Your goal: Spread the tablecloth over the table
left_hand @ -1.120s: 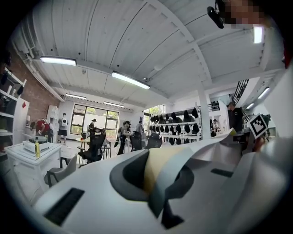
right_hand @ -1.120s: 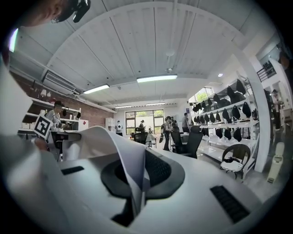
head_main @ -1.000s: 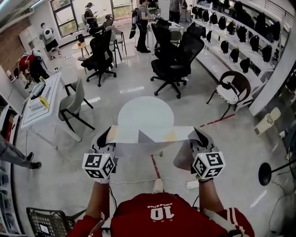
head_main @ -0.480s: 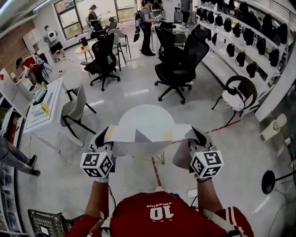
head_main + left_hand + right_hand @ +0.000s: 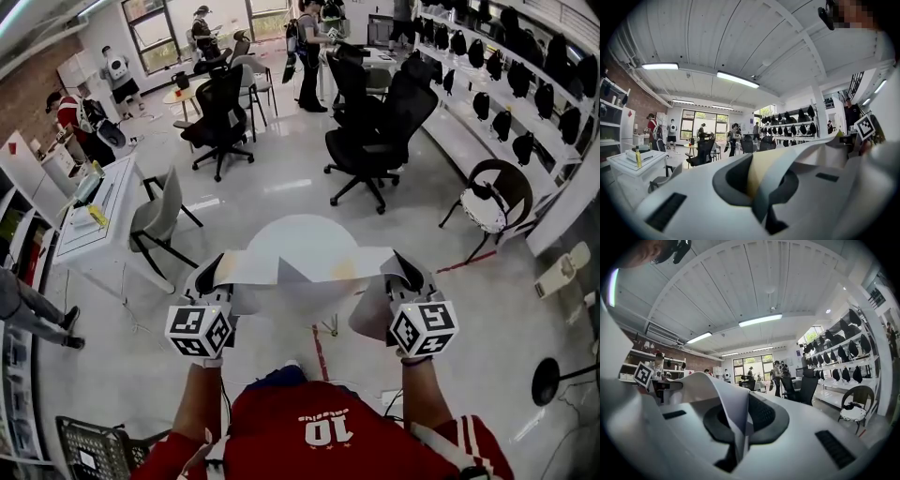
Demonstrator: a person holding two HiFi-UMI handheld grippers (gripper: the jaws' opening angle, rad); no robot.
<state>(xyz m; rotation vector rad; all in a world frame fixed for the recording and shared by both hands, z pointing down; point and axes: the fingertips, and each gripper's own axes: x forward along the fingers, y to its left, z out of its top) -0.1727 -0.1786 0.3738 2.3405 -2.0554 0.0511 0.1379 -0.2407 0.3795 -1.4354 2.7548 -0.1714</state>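
A pale, cream-white tablecloth [image 5: 300,272] hangs stretched between my two grippers, partly folded, with one corner drooping in the middle. My left gripper [image 5: 214,274] is shut on its left edge, and my right gripper [image 5: 401,270] is shut on its right edge. Just beyond the cloth stands the round white table [image 5: 300,232], its near part hidden by the cloth. In the left gripper view the tablecloth [image 5: 787,164] runs out from between the closed jaws of the left gripper [image 5: 761,197]. The right gripper view shows the tablecloth [image 5: 717,394] pinched in the right gripper [image 5: 736,446].
Black office chairs [image 5: 375,131] stand behind the round table. A grey chair [image 5: 155,220] and a white desk [image 5: 89,220] are at the left. A black basket [image 5: 89,450] sits at lower left. Shelves [image 5: 506,84] line the right wall. Several people stand at the far end.
Both grippers have carried the stretched cloth a little forward toward the round table. Their hold on the cloth is unchanged.
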